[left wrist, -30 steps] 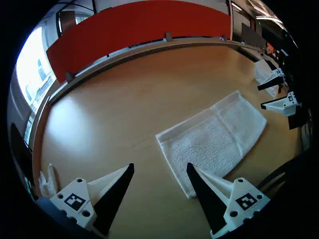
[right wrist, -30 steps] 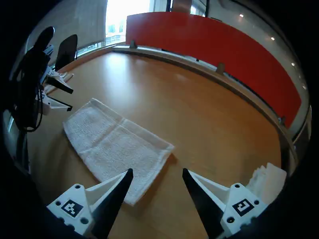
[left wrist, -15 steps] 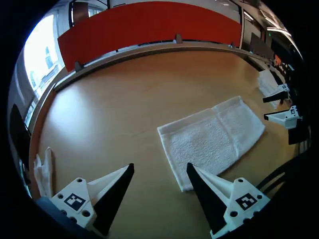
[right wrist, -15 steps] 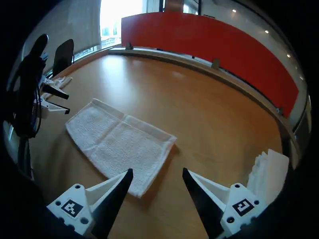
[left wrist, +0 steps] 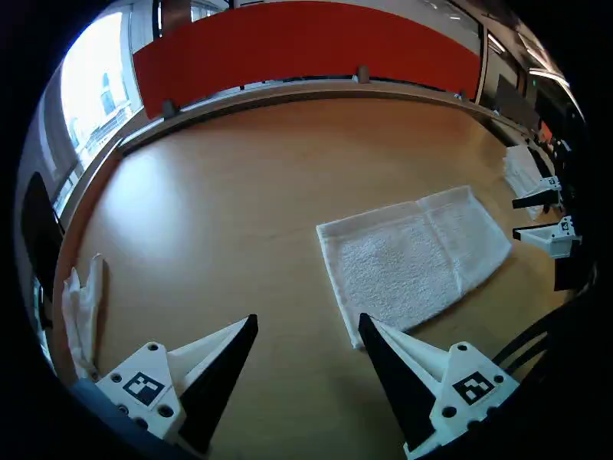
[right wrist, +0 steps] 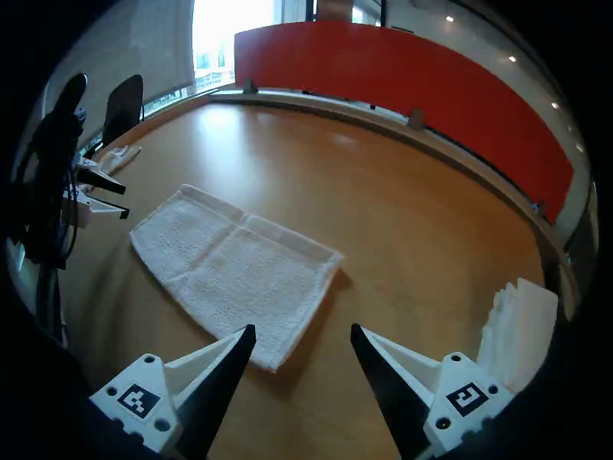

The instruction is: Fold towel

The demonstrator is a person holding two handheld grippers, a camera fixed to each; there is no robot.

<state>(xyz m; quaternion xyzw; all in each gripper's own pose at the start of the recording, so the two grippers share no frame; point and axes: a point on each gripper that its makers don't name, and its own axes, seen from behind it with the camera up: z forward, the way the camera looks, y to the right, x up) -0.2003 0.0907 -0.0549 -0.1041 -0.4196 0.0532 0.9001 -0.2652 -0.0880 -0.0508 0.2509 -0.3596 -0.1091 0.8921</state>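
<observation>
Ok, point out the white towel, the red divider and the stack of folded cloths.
white towel [left wrist: 410, 259], left gripper view, middle of its top layer
red divider [right wrist: 429, 84], right gripper view, centre of its face
stack of folded cloths [right wrist: 525, 330], right gripper view, its top surface

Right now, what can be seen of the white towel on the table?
The white towel looks like thick terry cloth, a rough rectangle lying flat on the wooden table. A straight ridge crosses it nearer one short end, perhaps a hem band or the edge of a folded layer; I cannot tell which. Its edges look hemmed. It lies between the left gripper and the right gripper, both open, neither gripping it.
</observation>
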